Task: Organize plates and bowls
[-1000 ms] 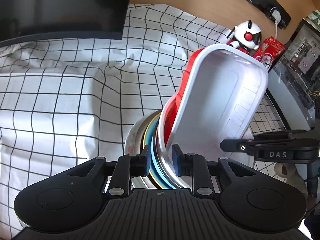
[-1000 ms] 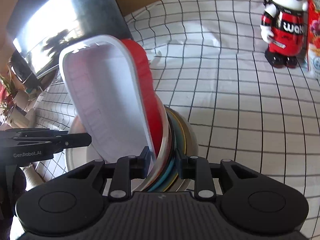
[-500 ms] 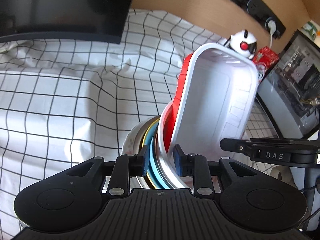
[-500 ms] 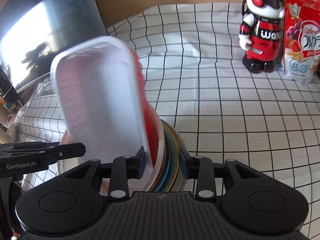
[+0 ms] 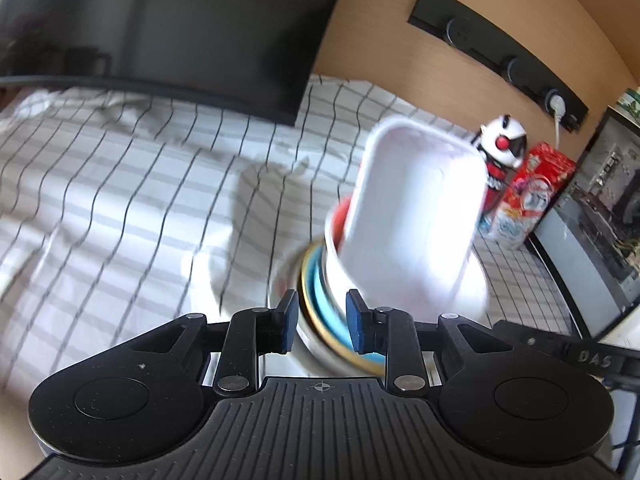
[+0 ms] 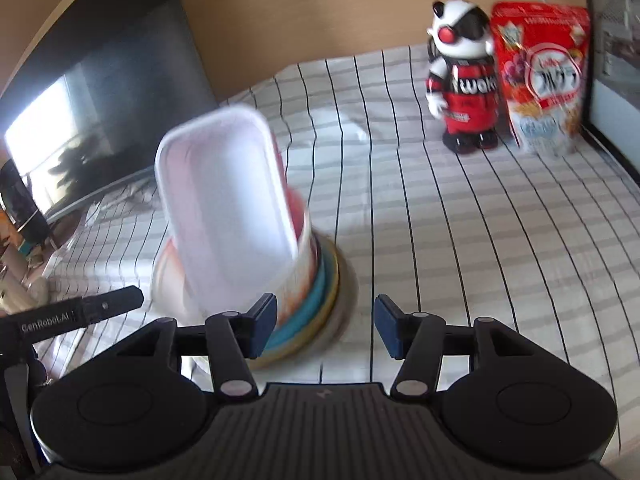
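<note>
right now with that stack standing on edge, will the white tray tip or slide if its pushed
Likely yes. The white tray stands tall on its short end, leaning on the plates, so a nudge may topple it. It looks like thin plastic, probably light and smooth, so it may slide. The right gripper, jaws just opening, no longer steadies the stack.

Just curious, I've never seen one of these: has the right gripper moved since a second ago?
Yes. The right gripper has backed away: the robot toy now sits lower and smaller. Its jaws have just been opening, releasing the dish stack.
</note>
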The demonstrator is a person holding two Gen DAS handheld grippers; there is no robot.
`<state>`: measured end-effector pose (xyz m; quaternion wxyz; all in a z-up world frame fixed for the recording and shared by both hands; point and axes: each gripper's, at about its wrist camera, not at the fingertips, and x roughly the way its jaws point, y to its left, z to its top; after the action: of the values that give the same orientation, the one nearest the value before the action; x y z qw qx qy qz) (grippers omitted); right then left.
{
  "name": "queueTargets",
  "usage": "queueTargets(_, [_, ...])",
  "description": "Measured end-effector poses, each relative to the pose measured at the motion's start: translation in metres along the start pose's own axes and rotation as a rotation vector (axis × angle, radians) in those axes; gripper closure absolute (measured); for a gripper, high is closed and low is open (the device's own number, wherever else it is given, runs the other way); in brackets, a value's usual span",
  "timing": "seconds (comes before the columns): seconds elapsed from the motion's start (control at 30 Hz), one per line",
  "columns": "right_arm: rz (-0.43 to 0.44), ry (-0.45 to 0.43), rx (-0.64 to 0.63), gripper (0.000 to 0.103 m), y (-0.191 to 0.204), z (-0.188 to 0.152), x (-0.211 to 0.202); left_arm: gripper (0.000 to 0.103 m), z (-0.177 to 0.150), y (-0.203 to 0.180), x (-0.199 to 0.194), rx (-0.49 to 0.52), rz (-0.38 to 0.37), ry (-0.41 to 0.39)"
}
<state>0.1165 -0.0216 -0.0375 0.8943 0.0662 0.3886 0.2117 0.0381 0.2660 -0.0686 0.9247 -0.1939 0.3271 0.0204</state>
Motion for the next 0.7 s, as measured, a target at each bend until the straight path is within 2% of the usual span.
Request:
queueTargets(0.17, [0.022, 0.047, -0.004, 0.049, -0.001, -0.046, -0.02, 0.076, -0.049, -0.015, -0.031, 0.008, -0.008, 0.034])
queueTargets(0.27, [0.016, 0.059, -0.027, 0.049, 0.018, -0.072, -0.035, 0.083, -0.076, -0.026, -0.05, 0.047, -0.027, 0.055])
queueTargets(0.37, [-0.01, 0.05, -0.057, 0.049, 0.038, -0.094, -0.053, 0.087, -0.098, -0.041, -0.071, 0.095, -0.063, 0.037])
queueTargets(0.47, [-0.004, 0.043, -0.066, 0.045, 0.048, -0.111, -0.067, 0.087, -0.117, -0.06, -0.088, 0.158, 0.02, 0.002])
queueTargets(0.57, [0.011, 0.039, -0.072, 0.045, 0.053, -0.123, -0.08, 0.087, -0.128, -0.071, -0.098, 0.179, 0.094, -0.006])
queueTargets(0.7, [-0.023, -0.024, -0.096, 0.044, 0.055, -0.13, -0.102, 0.087, -0.135, -0.077, -0.107, 0.207, 0.068, -0.011])
